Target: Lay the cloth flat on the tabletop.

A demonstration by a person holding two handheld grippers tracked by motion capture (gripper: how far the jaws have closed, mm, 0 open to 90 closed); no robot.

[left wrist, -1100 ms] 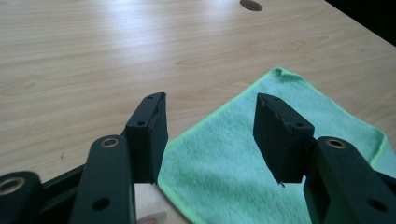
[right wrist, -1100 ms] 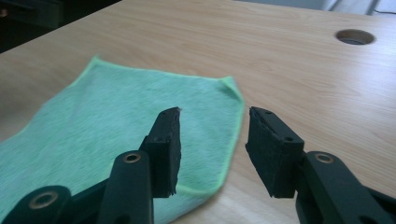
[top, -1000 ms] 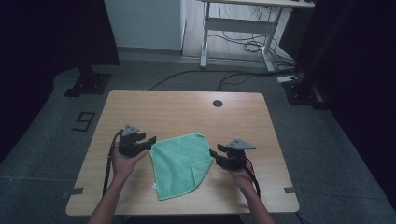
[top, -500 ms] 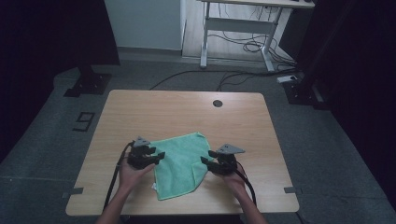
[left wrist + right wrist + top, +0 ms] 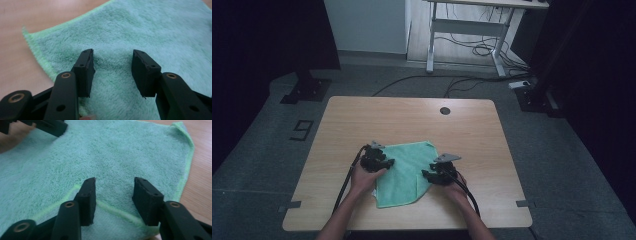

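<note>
The green towel (image 5: 404,170) lay near the table's (image 5: 362,115) front edge, long axis running twelve to six. The left gripper (image 5: 379,161), jaws spread but just narrowing, sat at its nine o'clock edge; the right gripper (image 5: 432,176), spread, at four o'clock over a folded corner.

Black two-jaw grippers (image 5: 384,162), brass-ringed screws, trailing cables

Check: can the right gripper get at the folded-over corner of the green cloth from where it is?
Probably yes. The right gripper sits with its jaws apart right over the folded corner's edge on the green cloth, nothing between. The left gripper works the opposite side, out of the way.
</note>
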